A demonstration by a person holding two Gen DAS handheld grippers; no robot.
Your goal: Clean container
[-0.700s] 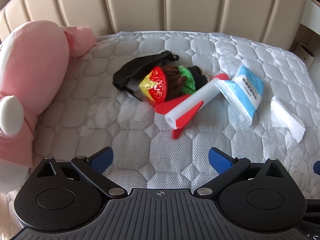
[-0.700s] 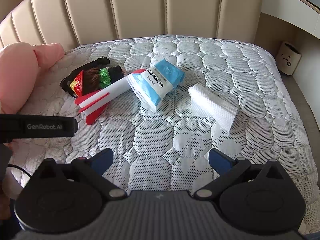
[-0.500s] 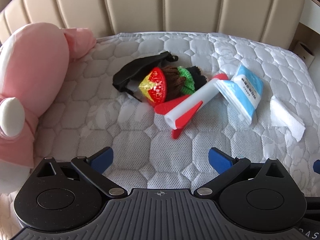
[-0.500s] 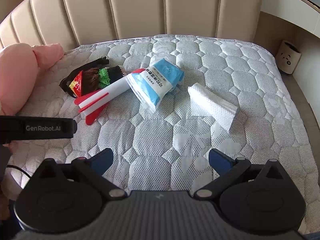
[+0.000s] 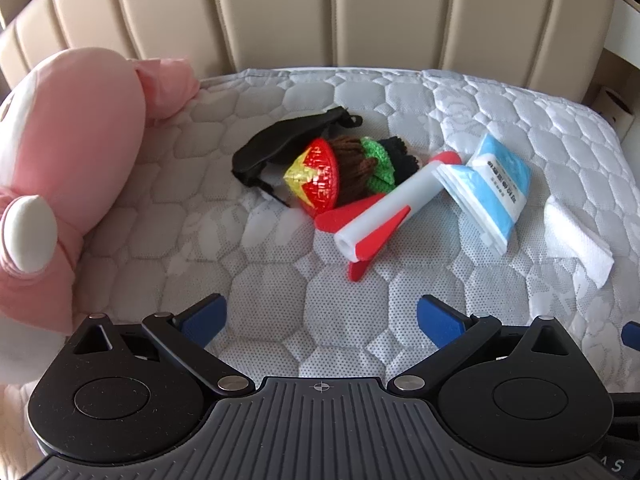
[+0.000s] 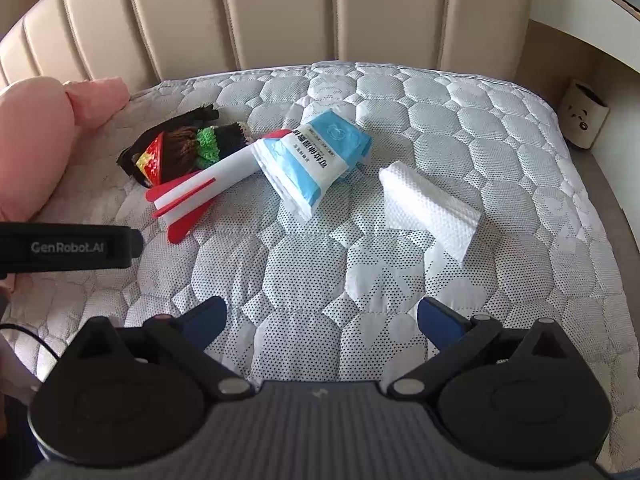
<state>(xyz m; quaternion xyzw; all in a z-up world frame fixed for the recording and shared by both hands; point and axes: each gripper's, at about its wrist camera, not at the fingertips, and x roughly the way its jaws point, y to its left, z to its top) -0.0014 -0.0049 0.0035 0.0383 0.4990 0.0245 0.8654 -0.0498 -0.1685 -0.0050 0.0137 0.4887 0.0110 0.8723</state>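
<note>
Loose items lie on a white quilted mattress point(image 5: 280, 288): a black eye mask point(image 5: 280, 140), a red and yellow spinning top point(image 5: 316, 182), a brown and green knitted piece point(image 5: 360, 164), a white and red foam rocket point(image 5: 384, 208), a blue tissue pack point(image 5: 492, 184) and a folded white tissue point(image 5: 576, 236). My left gripper point(image 5: 320, 320) is open and empty, near the front of the pile. My right gripper point(image 6: 320, 316) is open and empty, in front of the tissue pack point(image 6: 320, 160) and the folded tissue point(image 6: 432, 204). No container shows on the mattress.
A pink plush toy point(image 5: 60, 160) lies at the left. A beige padded headboard point(image 5: 340, 12) stands behind. A small white cup with a panda face point(image 6: 584, 120) sits on the floor at the right. The left gripper's body point(image 6: 68, 246) shows at the left of the right wrist view.
Both views have shifted very slightly; the objects have not moved and both grippers stay open.
</note>
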